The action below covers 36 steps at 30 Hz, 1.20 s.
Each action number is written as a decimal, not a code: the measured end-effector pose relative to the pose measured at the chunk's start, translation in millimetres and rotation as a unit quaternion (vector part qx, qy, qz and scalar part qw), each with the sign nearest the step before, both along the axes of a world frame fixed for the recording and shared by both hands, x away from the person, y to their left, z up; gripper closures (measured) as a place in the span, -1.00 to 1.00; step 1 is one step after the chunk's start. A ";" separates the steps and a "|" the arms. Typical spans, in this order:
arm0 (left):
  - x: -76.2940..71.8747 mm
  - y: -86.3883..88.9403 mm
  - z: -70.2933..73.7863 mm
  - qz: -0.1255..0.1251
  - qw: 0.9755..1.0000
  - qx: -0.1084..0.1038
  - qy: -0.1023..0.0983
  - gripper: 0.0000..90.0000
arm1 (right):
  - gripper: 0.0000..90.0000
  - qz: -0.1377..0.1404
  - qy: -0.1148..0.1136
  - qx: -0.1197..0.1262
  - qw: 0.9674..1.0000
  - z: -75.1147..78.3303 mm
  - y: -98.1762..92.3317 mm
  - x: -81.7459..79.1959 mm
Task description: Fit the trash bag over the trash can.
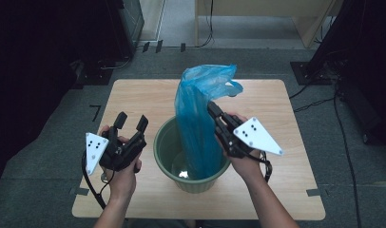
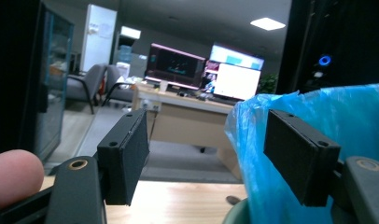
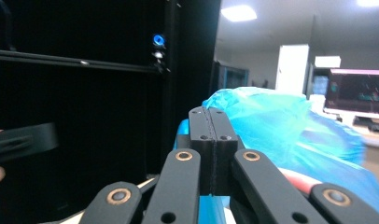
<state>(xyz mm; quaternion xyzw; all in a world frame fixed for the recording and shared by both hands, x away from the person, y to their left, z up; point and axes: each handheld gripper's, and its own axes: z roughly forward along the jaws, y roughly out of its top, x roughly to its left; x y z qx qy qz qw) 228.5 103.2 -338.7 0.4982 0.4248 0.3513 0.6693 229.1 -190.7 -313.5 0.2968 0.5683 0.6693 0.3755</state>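
One blue plastic bag (image 1: 200, 114), one green bin (image 1: 168, 142), one wooden table (image 1: 139, 95), and two grippers: left gripper (image 1: 130, 121), right gripper (image 1: 212, 108)

The high view was dim, its edges sinking into black, while the worktop (image 1: 148, 95) stayed evenly lit. Ceiling panels (image 2: 268, 23) glared overhead. Both claw views were soft, their near parts blurred, monitors (image 2: 236, 80) blown out.
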 end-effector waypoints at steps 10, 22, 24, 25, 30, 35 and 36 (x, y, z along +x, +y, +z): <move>-6.0 -29.5 12.1 -0.057 0.998 0.010 -0.008 -0.37 | 1.00 0.046 -0.044 0.000 0.998 -3.7 4.8 -52.5; -6.6 -51.3 14.3 -0.086 0.995 0.049 -0.005 0.48 | 1.00 0.081 -0.062 -0.009 0.995 -11.2 11.5 -76.9; -5.8 -50.7 13.7 -0.091 0.995 0.044 0.000 0.88 | 0.90 0.085 -0.057 -0.015 0.995 -13.4 10.5 -76.1; -5.2 -50.0 13.7 -0.094 0.995 0.040 0.003 0.88 | 0.90 0.085 -0.057 -0.015 0.995 -13.4 10.5 -76.1; -1.6 -42.3 12.8 -0.097 0.995 0.020 0.014 1.00 | 0.57 0.090 -0.051 -0.013 0.995 -15.3 2.8 -74.0; -2.0 -34.4 10.8 -0.114 0.993 0.003 0.009 1.00 | 0.46 0.059 -0.057 -0.013 0.997 -15.1 -13.4 -67.9; -2.3 -33.3 10.5 -0.117 0.993 0.000 0.008 1.00 | 0.46 0.059 -0.057 -0.013 0.997 -15.1 -13.4 -67.9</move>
